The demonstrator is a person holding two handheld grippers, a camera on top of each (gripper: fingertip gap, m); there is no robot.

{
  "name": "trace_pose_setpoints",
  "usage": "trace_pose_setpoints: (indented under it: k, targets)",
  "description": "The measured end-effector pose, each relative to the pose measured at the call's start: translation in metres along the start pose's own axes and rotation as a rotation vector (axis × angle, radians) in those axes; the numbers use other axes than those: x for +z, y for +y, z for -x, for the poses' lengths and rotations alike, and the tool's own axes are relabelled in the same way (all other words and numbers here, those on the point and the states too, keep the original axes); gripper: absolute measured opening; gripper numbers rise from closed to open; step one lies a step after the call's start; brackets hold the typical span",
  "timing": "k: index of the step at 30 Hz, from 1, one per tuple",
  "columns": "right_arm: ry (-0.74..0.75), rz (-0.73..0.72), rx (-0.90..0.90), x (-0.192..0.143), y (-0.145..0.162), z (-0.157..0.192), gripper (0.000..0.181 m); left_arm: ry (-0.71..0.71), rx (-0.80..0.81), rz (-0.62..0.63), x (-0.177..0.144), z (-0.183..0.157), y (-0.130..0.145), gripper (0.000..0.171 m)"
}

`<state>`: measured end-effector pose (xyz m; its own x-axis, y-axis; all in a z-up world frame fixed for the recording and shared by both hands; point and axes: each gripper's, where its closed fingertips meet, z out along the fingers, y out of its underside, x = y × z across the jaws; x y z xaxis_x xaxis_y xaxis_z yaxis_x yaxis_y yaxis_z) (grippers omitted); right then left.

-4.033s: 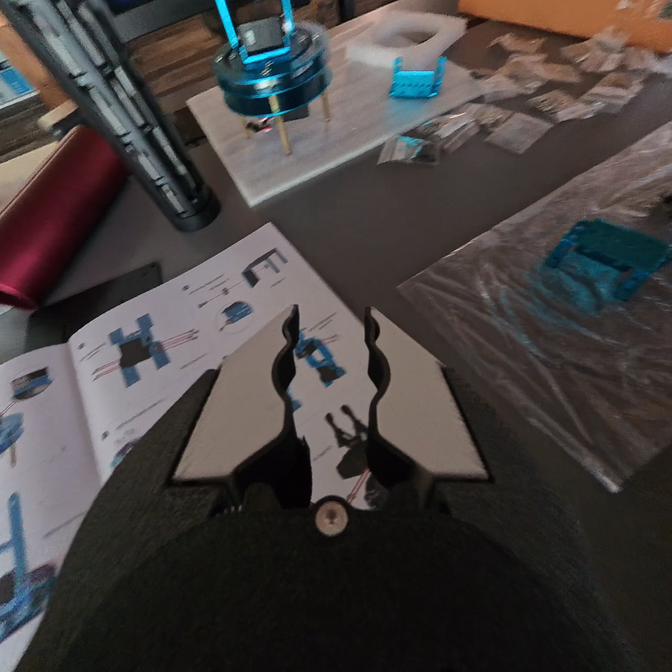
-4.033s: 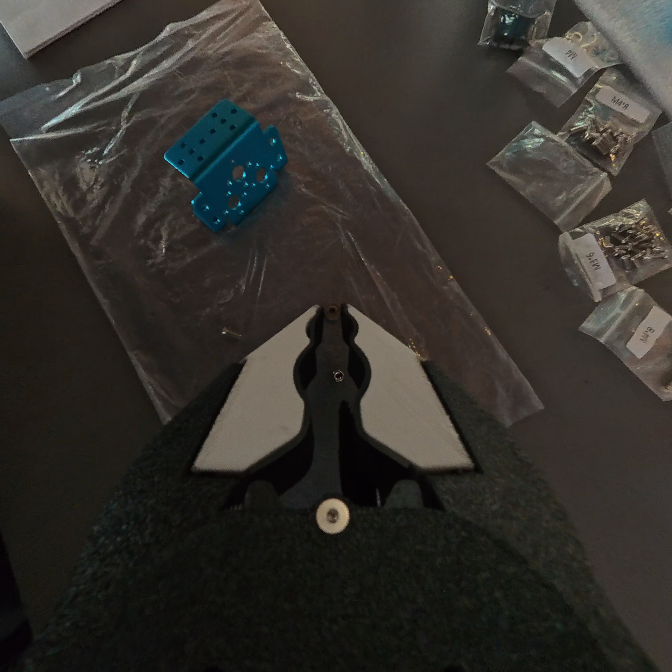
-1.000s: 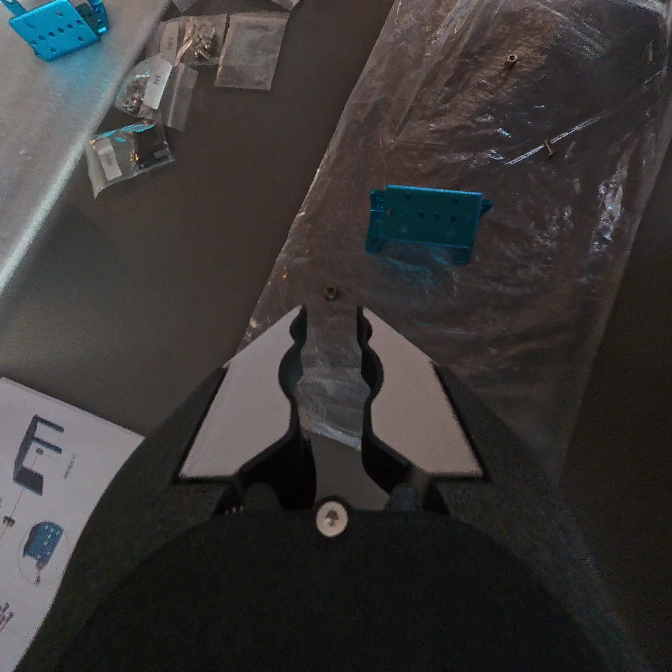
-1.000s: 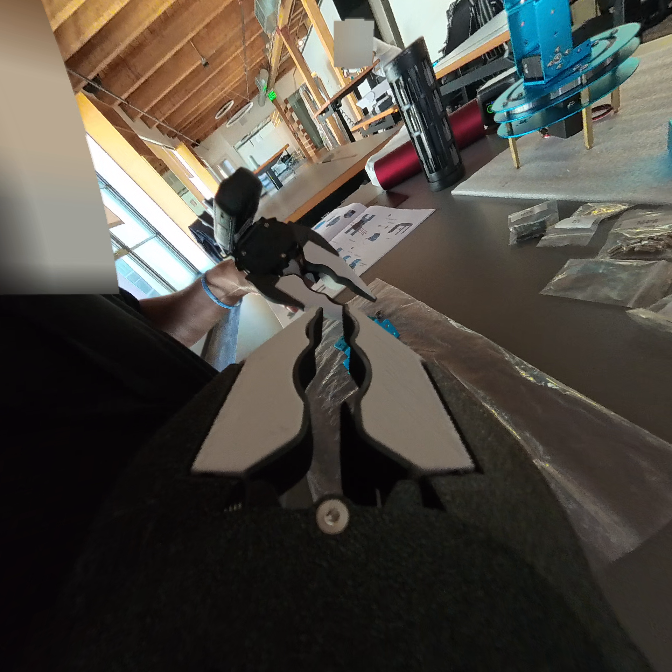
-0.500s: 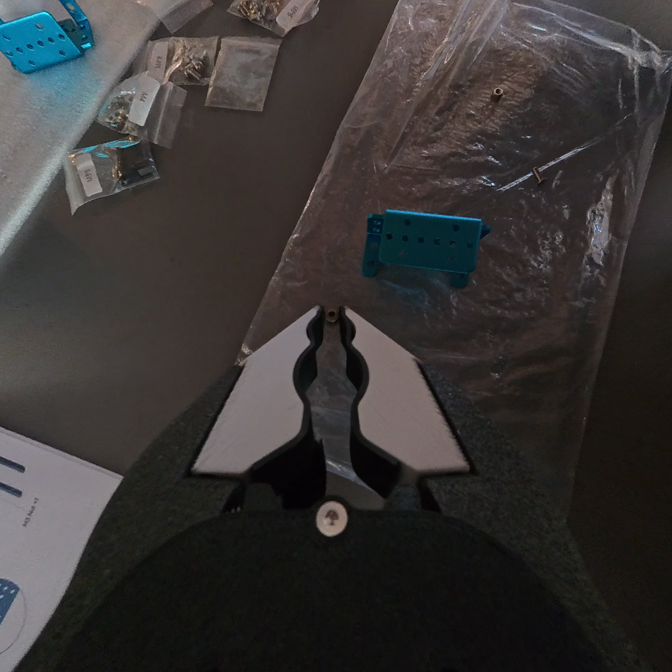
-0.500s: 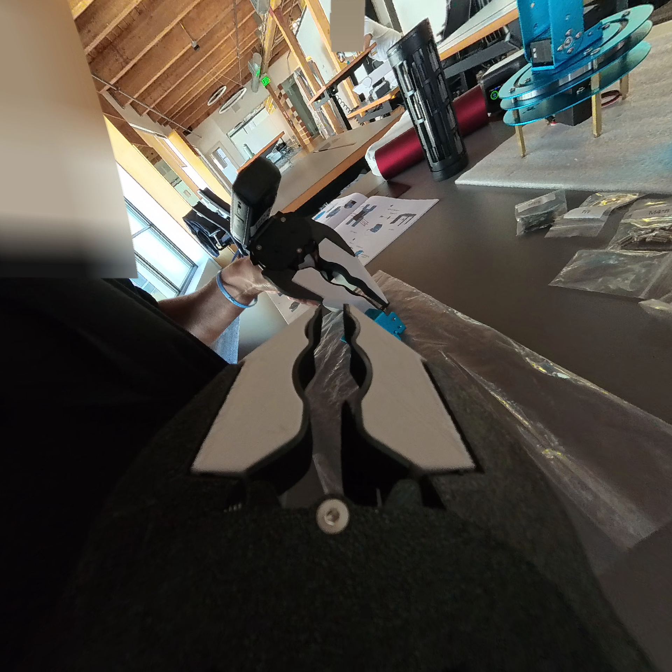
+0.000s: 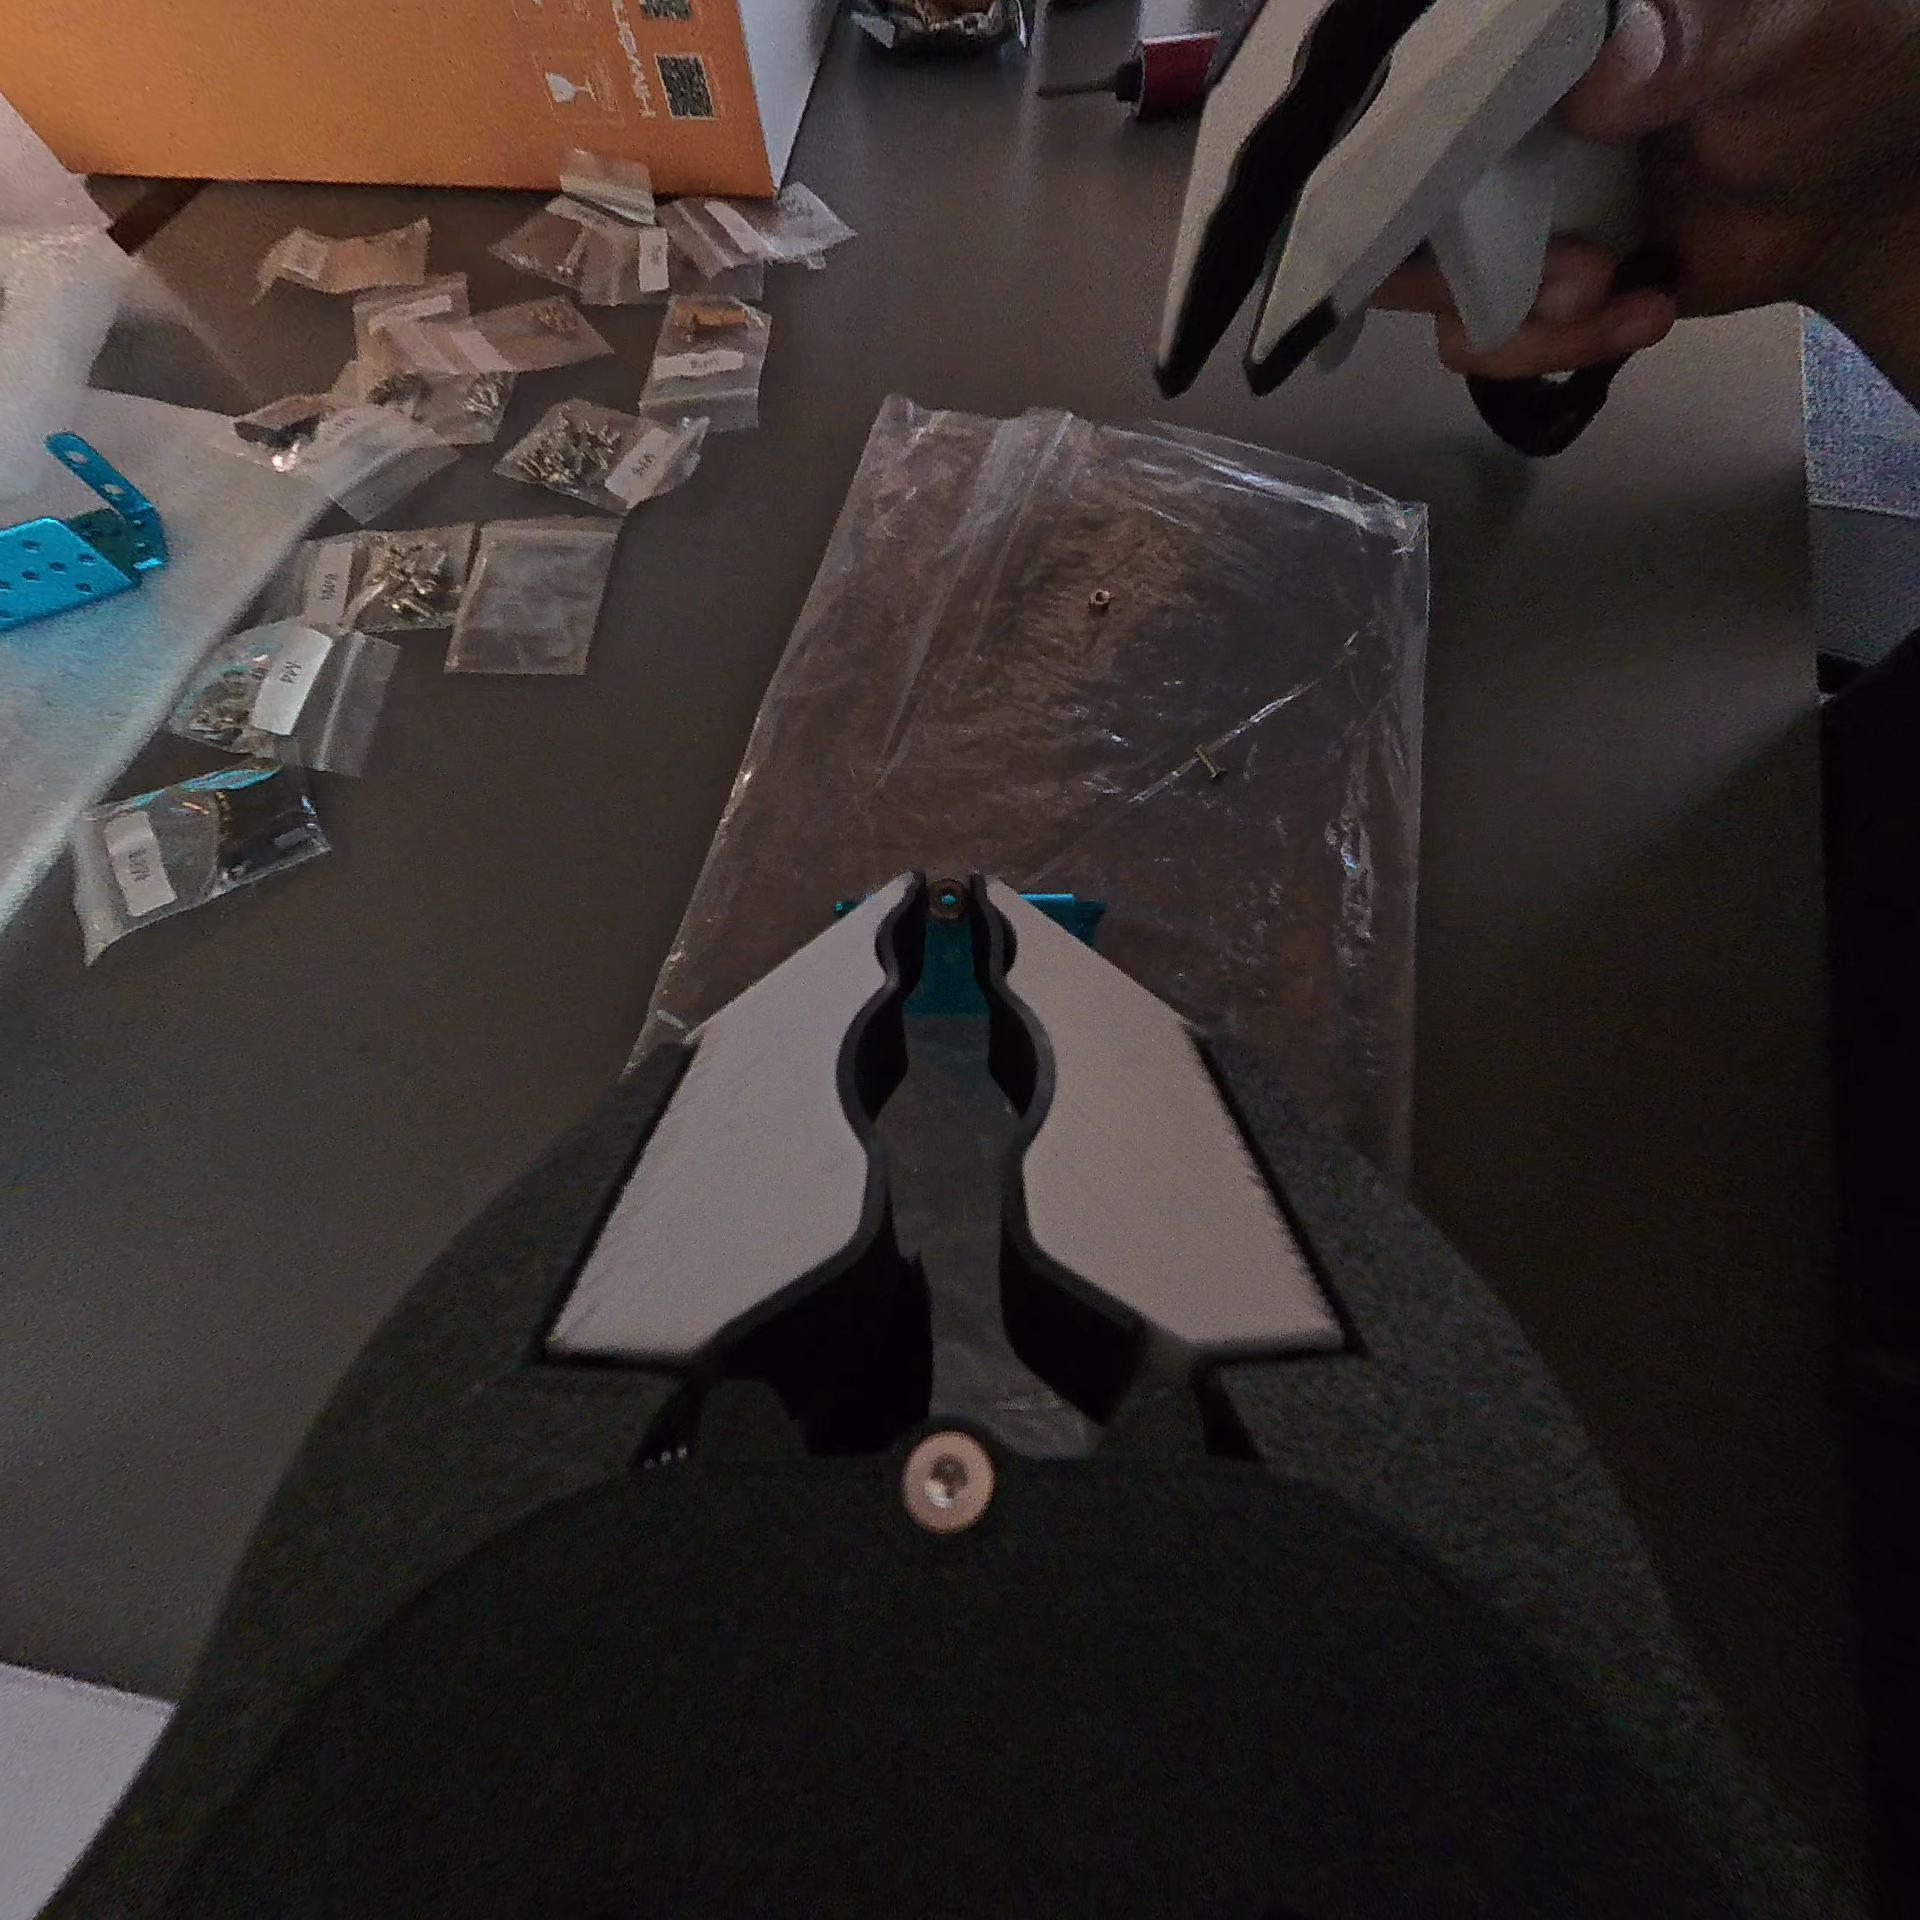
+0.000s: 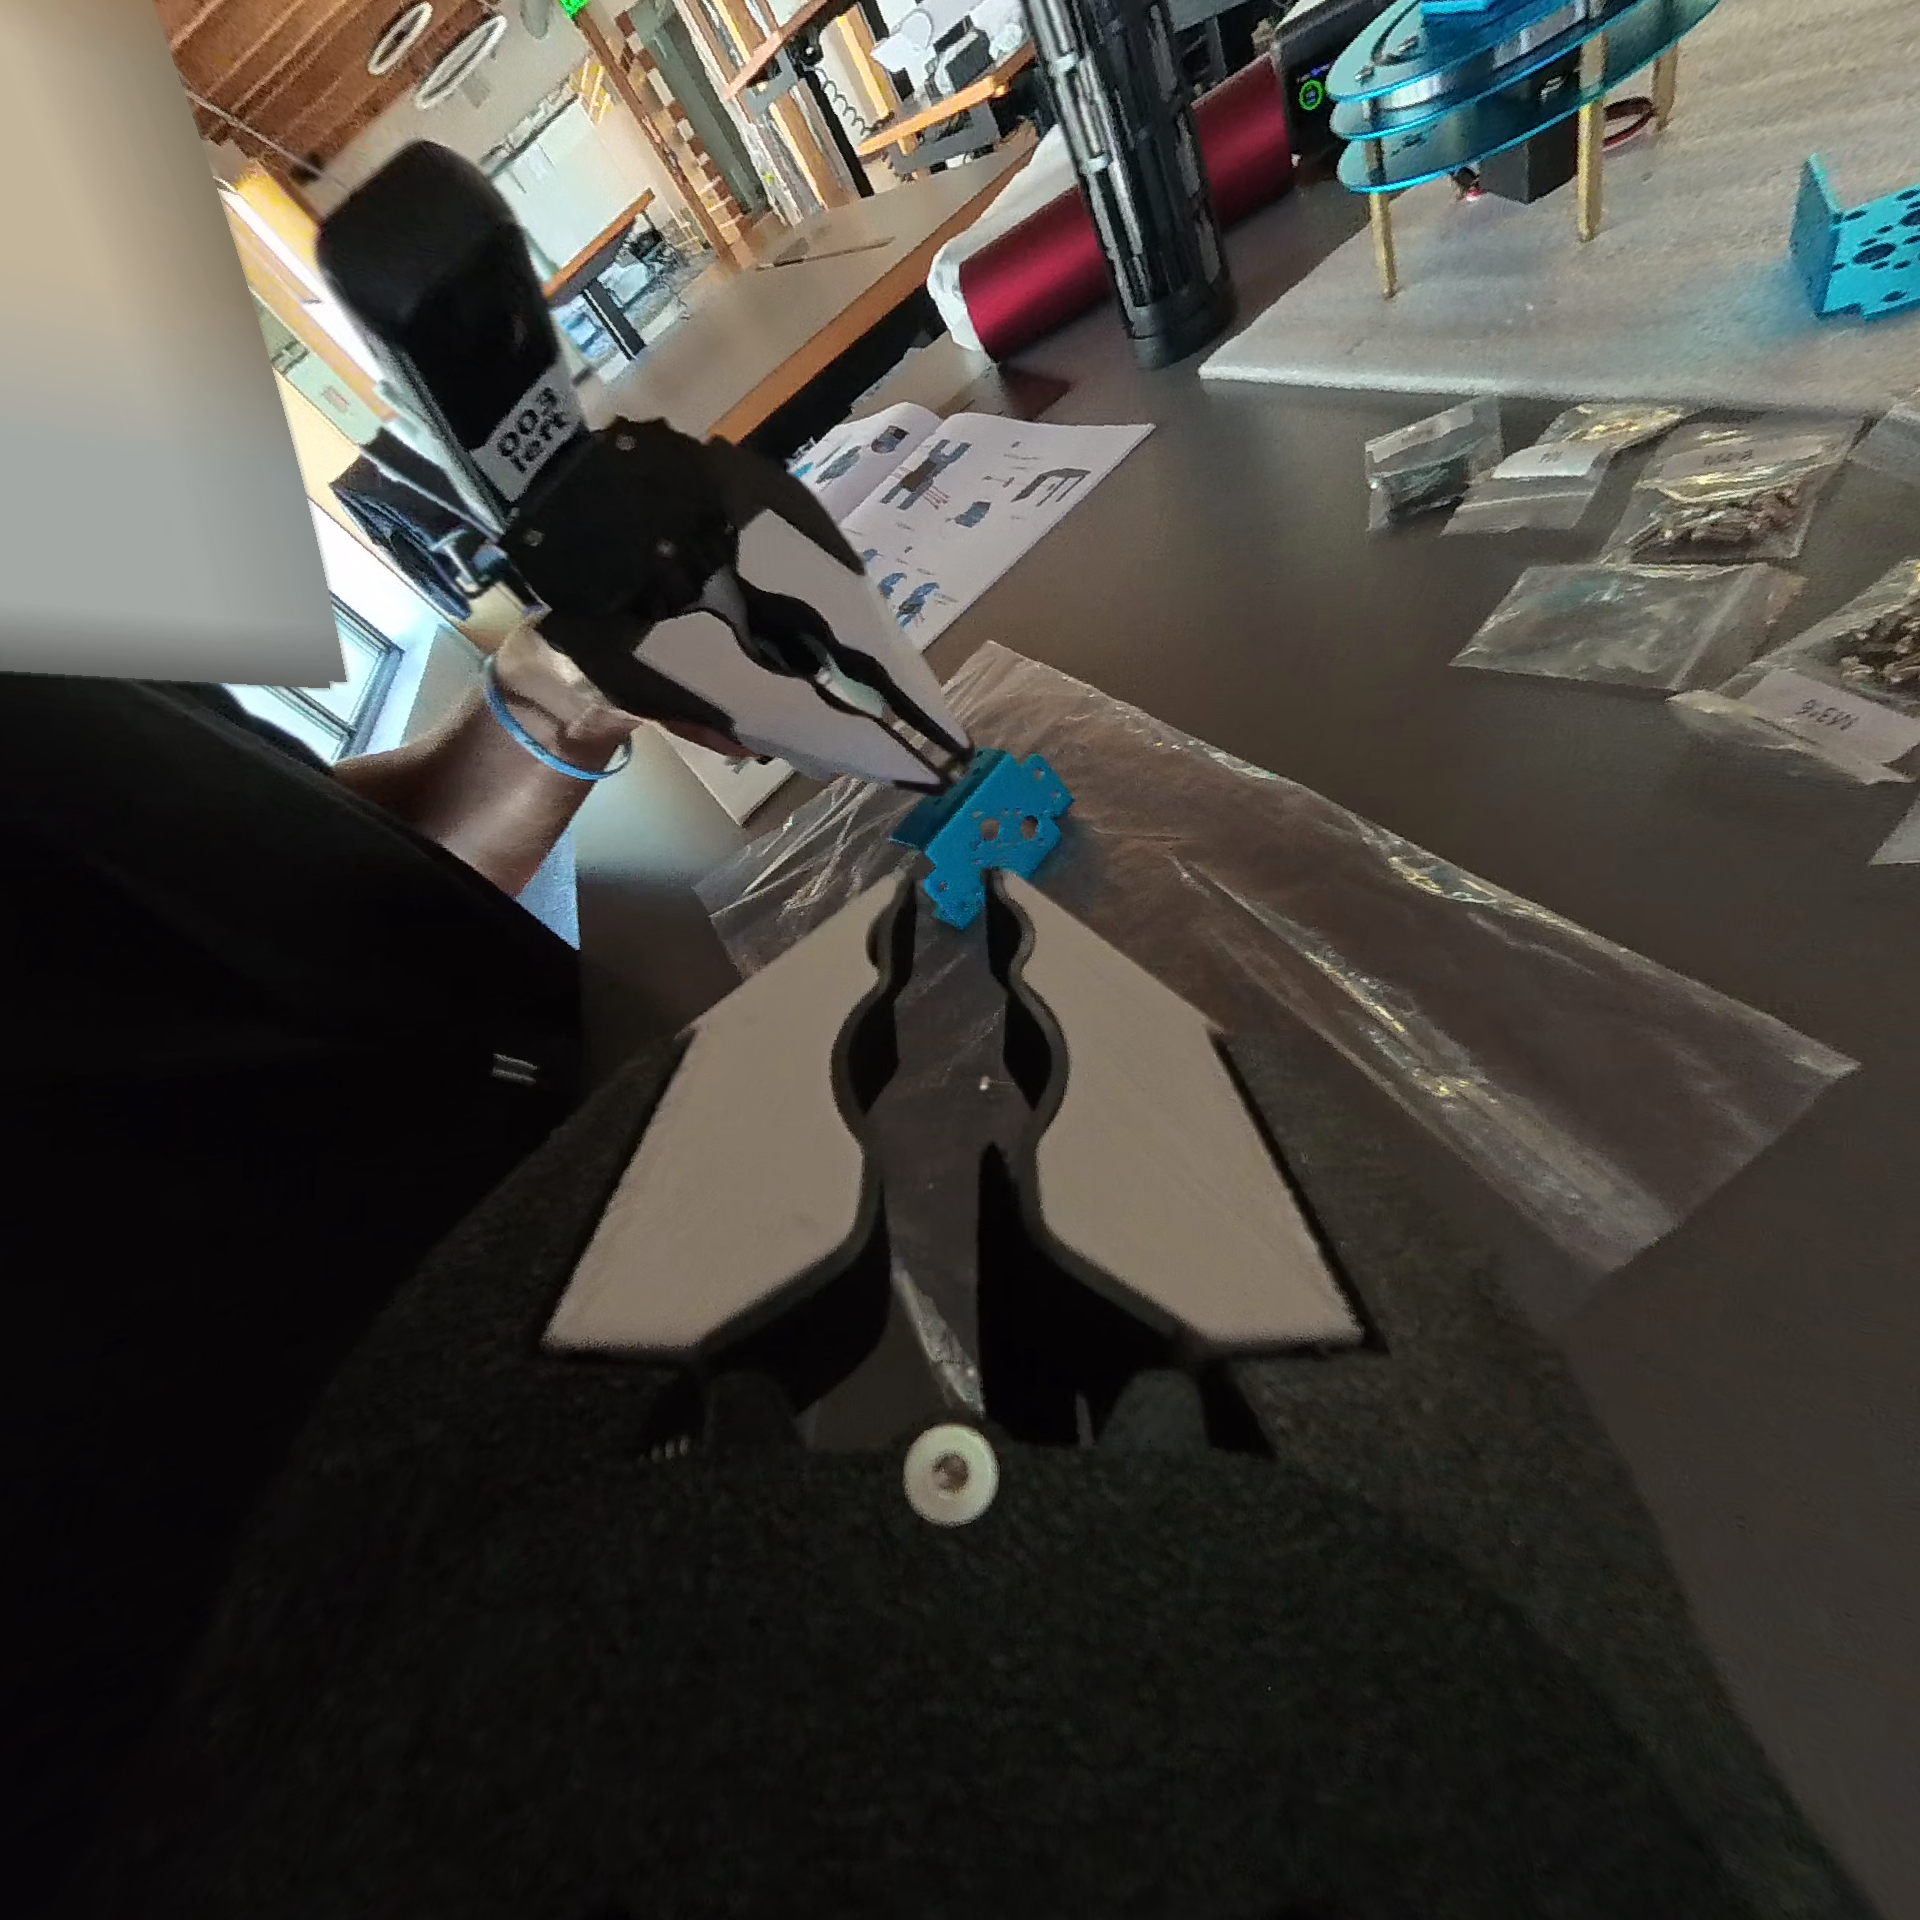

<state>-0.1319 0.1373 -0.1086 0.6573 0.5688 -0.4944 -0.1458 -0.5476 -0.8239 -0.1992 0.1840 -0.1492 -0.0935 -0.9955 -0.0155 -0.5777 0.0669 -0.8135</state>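
My left gripper point(image 7: 945, 894) is shut on a small brass nut point(image 7: 945, 900) at its tips. It holds the nut just above a blue perforated metal bracket point(image 7: 940, 966), which lies on a clear plastic bag point(image 7: 1039, 675). In the right wrist view the left gripper point(image 8: 958, 761) points down onto the bracket point(image 8: 992, 831). My right gripper point(image 8: 951, 899) is slightly open and empty, low over the bag point(image 8: 1351, 987), with its tips just short of the bracket. It also shows at the top right of the left wrist view point(image 7: 1218, 382), held in a hand.
A small standoff point(image 7: 1098, 597) and a screw point(image 7: 1210, 764) lie on the bag. Several small hardware bags point(image 7: 582, 457) lie to the left. An orange box point(image 7: 364, 83) stands behind. A foam sheet point(image 8: 1558, 301) bears a blue disc assembly point(image 8: 1496, 94) and another bracket point(image 8: 1860, 249). A manual point(image 8: 966, 499) lies open. The tips of one gripper are about 10 cm away from the tips of the other.
My left gripper has closed on the brass nut on the bag and carried it over the blue bracket. My right gripper has come closer to the bracket.
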Motion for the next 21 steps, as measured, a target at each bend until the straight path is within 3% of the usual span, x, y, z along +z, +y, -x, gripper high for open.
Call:
trace_pose_setpoints:
  k: [21]
  targets:
    - [-0.013,0.075,-0.023,0.009,0.011,0.003,0.014,0.019,-0.044,-0.009,0.001,0.002,0.005,0.009]
